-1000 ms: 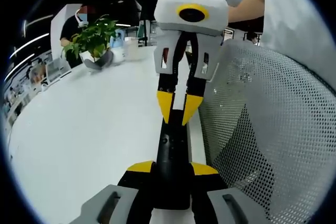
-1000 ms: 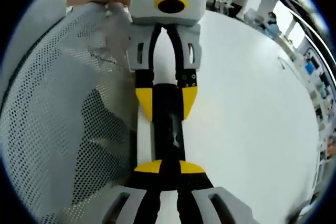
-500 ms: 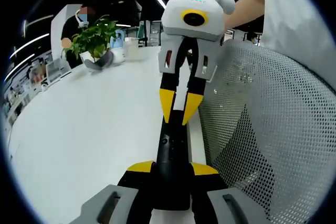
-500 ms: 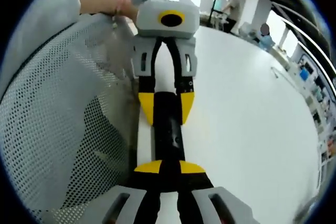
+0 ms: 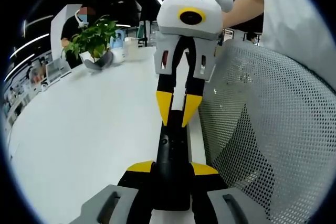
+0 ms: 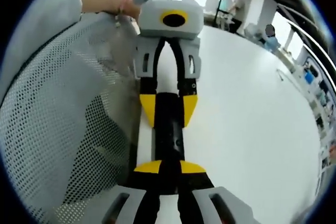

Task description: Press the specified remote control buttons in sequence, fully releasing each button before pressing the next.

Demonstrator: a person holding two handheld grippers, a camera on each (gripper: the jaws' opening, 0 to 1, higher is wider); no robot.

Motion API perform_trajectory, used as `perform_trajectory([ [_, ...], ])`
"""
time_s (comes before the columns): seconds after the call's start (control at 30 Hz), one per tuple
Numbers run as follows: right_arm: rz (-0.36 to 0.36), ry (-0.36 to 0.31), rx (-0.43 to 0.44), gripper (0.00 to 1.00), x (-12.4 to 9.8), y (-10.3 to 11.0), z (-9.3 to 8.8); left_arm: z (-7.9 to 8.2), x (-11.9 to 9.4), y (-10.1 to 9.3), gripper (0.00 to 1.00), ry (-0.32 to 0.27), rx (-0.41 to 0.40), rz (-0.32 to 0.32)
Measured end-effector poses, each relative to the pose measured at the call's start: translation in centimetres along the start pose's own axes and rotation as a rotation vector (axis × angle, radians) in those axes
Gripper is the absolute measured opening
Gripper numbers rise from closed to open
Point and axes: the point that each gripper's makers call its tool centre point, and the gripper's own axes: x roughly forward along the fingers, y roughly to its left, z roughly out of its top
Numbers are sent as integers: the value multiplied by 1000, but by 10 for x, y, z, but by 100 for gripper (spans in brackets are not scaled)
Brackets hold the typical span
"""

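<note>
— Where is the remote, and what are my claws doing?

— Nearest in the left gripper view, your left gripper is clenched on the near end of the black remote; the yellow pads press its two sides. The remote runs straight away from you, over the near edge of the white table.

— And the other claw?

— Your right gripper grasps the opposite end of the same remote, facing the left one head-on. In each view the other gripper's yellow tips flank the far end.

— What's around it?

— Just right of the remote in the left gripper view is a grey mesh chair back. Farther off, your forearm reaches to the right gripper. At the far left of the table stands a potted plant, with a person behind it.
</note>
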Motion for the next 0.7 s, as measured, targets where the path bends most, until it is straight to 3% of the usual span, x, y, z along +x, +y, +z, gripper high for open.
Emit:
perform_trajectory([
  [0.33, 37, 216, 17, 7, 3, -1, -2, 0, 1, 0, 25, 2, 3, 0],
  [0.4, 45, 222, 55, 7, 4, -3, -2, 0, 1, 0, 25, 1, 2, 0],
  [0.47, 42, 202, 60, 7, 2, -3, -3, 0, 1, 0, 25, 2, 1, 0],
  [0.53, 17, 137, 23, 7, 1, -2, -2, 0, 1, 0, 25, 2, 2, 0],
  [0.7, -54, -35, 112, 7, -1, -3, -1, 0, 1, 0, 25, 1, 2, 1],
])
